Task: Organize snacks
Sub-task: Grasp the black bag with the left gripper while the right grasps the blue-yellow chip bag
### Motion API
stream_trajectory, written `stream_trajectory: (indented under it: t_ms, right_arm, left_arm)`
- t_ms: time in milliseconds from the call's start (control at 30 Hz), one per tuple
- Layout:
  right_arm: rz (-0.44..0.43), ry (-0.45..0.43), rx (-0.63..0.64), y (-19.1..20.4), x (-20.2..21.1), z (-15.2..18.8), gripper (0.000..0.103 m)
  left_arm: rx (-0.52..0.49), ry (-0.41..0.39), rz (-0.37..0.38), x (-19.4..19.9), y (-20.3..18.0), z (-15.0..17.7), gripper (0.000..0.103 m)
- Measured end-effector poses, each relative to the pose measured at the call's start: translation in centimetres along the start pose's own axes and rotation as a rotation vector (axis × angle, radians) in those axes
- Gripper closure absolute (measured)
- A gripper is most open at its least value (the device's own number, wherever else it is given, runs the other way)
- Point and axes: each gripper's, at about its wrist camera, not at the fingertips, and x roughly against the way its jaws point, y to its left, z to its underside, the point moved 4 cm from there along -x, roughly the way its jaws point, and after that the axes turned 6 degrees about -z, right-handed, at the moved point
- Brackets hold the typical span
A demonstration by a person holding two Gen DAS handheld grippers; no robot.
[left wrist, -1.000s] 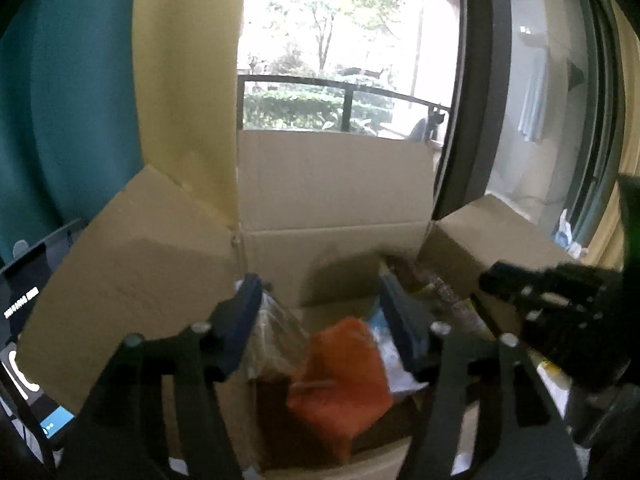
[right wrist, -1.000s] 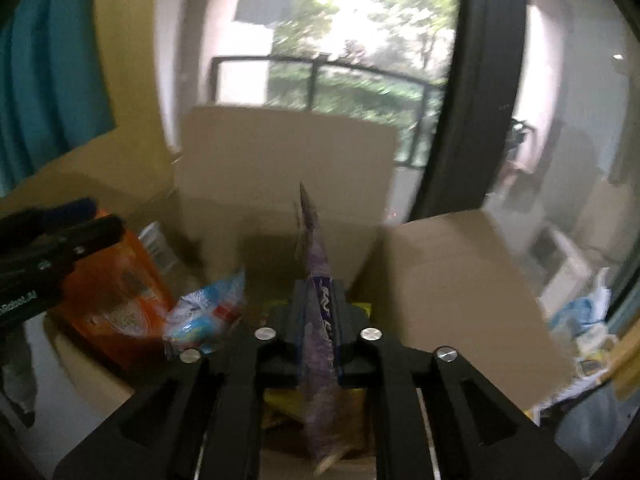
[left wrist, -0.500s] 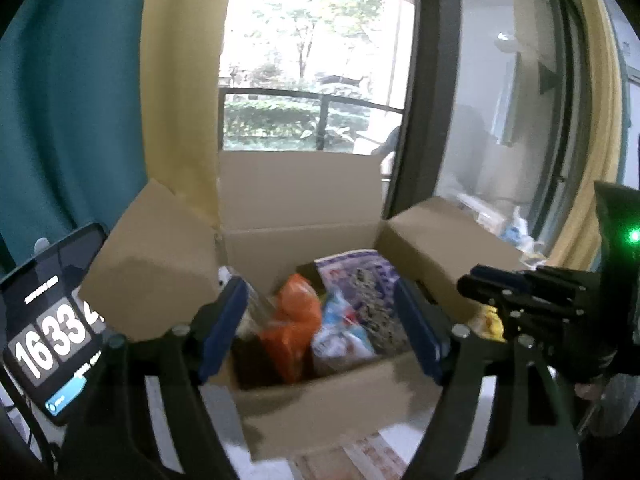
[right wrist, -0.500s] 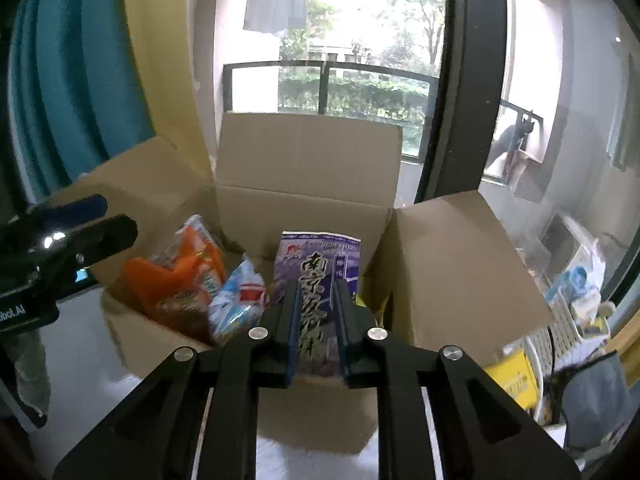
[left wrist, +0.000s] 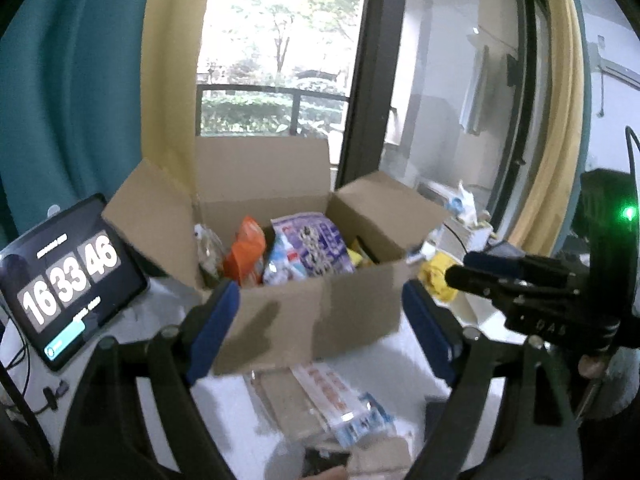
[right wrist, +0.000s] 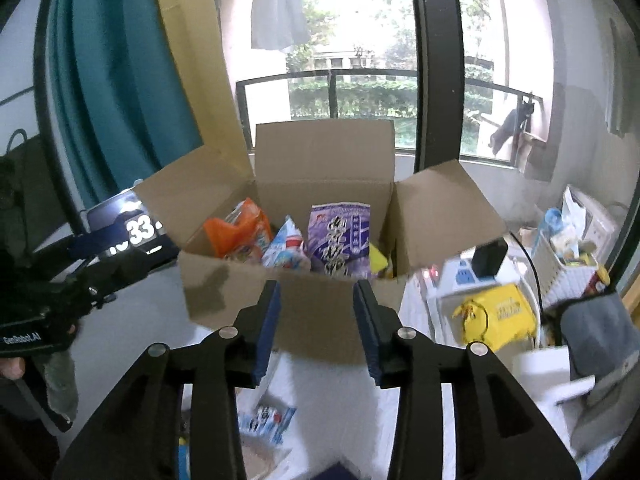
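Over the box (right wrist: 320,312): you are backing both grippers away.
Right gripper (right wrist: 316,320): opening, empty; purple packet (right wrist: 340,240) now standing inside.
Left gripper (left wrist: 320,332): spreading, empty.

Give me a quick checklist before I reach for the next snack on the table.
1. Right gripper empty: ok, jaws opening, nothing between.
2. Left gripper empty: ok, opening.
3. Purple bag in box: ok, upright.
4. Orange bag in box: ok.
5. Snacks left on table: ok, packets lie before box.
6. Room in box: cannot tell.
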Motion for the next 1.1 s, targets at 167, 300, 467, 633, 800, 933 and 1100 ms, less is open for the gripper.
stream_trajectory:
  t_ms: [167, 300, 467, 633, 800, 933, 1100]
  right_arm:
    - [-0.001, 0.010, -0.023, 0.3, 2.0, 2.4, 0.057]
    - [0.001, 0.025, -0.056, 0.2, 3.1, 4.6, 0.054]
    - [-0.007, 0.064, -0.102, 0.0, 3.7, 7.8, 0.046]
    - [-0.014, 0.110, -0.145, 0.1, 4.2, 11.2, 0.041]
    - [-0.058, 0.160, -0.192, 1.0, 4.4, 14.3, 0.041]
    - [-0.130, 0.191, -0.206, 3.2, 4.2, 15.5, 0.041]
    - [-0.235, 0.251, -0.168, 7.1, 3.1, 16.4, 0.041]
  left_arm:
    - [-0.003, 0.042, 0.011, 1.3, -0.8, 2.4, 0.018]
    - [-0.007, 0.088, 0.023, 2.2, -1.2, 4.9, 0.018]
    - [0.012, 0.160, 0.025, 2.3, -1.1, 7.9, 0.018]
    - [0.035, 0.228, 0.023, 2.6, -0.6, 11.2, 0.018]
    - [0.076, 0.284, 0.020, 3.0, 0.3, 14.3, 0.018]
    - [0.085, 0.316, 0.012, 3.2, 0.9, 16.3, 0.018]
    - [0.116, 0.344, 0.005, 2.8, 1.9, 17.7, 0.018]
